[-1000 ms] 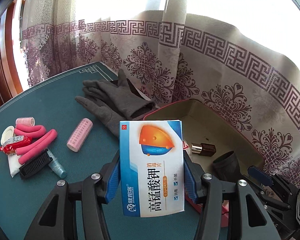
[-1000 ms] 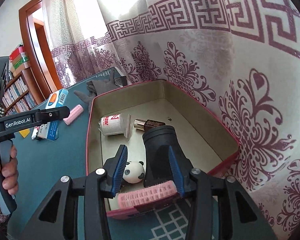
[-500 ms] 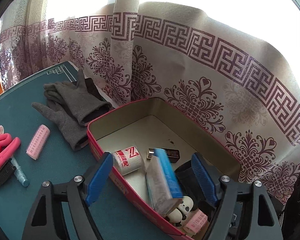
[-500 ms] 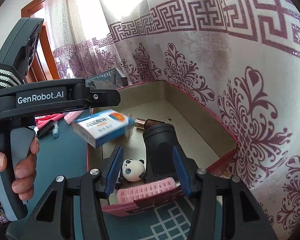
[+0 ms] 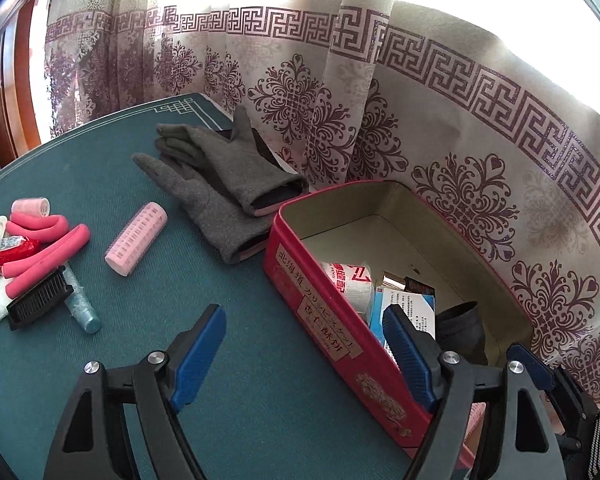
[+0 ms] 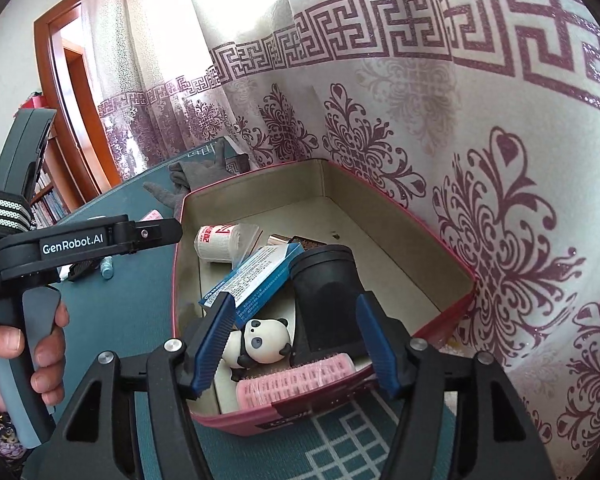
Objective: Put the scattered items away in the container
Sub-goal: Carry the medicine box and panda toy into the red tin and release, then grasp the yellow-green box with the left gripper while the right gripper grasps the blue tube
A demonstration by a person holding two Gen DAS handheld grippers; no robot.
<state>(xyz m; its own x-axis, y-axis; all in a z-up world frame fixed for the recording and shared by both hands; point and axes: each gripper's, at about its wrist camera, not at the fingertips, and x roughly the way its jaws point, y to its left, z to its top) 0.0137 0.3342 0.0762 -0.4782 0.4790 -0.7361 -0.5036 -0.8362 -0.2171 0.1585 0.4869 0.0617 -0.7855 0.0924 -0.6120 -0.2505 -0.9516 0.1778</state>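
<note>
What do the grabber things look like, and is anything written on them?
Each gripper has black triangular arms with silver screws and two ribbed blue pads. The left one, seen from the side, is dark grey with a pistol-style handle, white "GenRobot.AI" lettering and a black-and-white striped strap.

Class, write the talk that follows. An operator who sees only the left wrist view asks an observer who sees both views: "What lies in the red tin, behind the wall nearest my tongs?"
Observer: A panda figurine lies in the red tin, hidden from you.
Operator: Anything beside it?
Observer: A pink roller lies along the tin's end wall, just past the panda.
Operator: I see only part of the blue box. Is it flat?
Observer: No. The blue box lies slanted, its lower end beside the panda.
</note>
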